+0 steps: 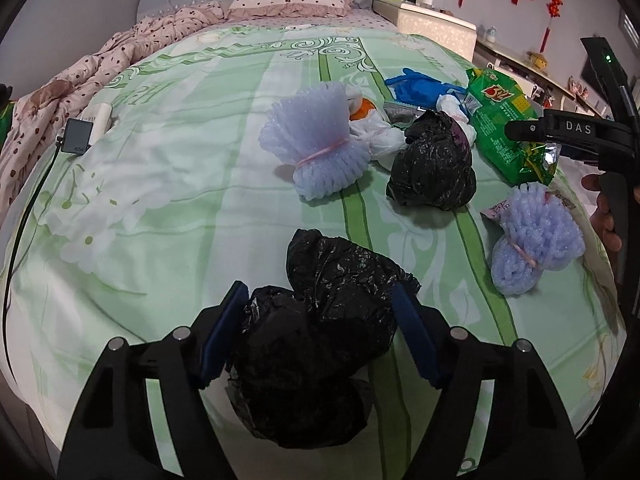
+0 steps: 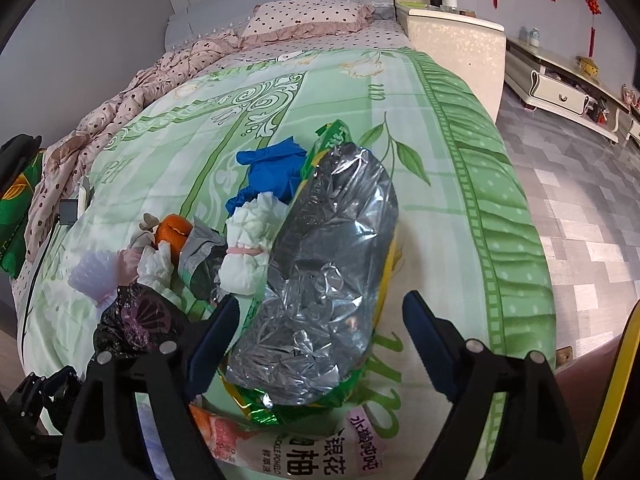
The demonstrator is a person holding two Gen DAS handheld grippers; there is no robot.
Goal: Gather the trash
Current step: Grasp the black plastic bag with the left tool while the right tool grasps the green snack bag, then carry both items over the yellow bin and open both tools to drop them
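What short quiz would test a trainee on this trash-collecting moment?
1. True or false: the black bag sits between the left gripper's fingers.
2. What lies between the right gripper's fingers? A: a blue glove. B: the foil-lined snack bag. C: an orange.
3. In the left wrist view, how many lilac foam nets lie on the bed?
Key: 1 true; 2 B; 3 two.
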